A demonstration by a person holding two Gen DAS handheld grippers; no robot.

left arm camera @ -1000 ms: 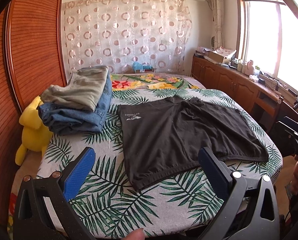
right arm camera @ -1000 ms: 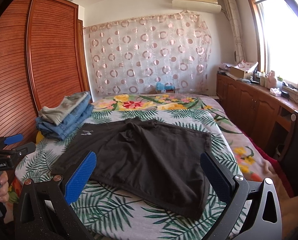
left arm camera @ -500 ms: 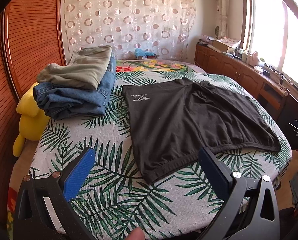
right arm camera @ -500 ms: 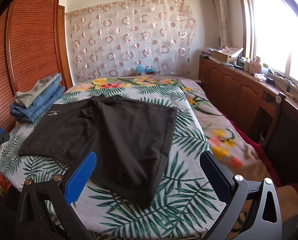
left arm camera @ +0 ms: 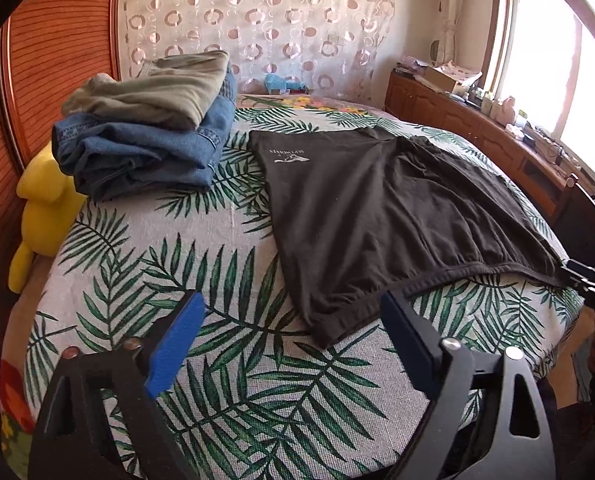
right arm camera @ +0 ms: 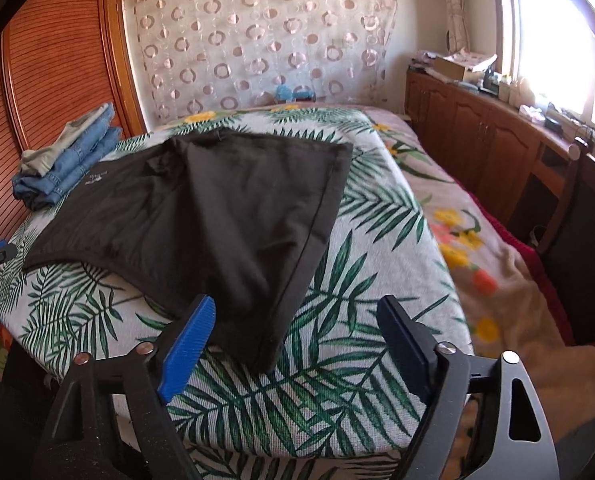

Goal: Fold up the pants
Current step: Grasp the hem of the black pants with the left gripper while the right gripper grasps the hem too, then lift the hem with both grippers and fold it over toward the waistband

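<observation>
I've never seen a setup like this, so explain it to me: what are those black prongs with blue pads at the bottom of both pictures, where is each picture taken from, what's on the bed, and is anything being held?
No robot here: a person holds a two-finger gripper in each hand, each with a camera looking along its fingers. One picture comes from the left gripper, the other from the right gripper. On the leaf-print bed lie black pants, spread flat, and a pile of folded clothes. Both grippers' jaws have just been closing a little, but they are open, above the pants' near corners, and hold nothing.
</observation>
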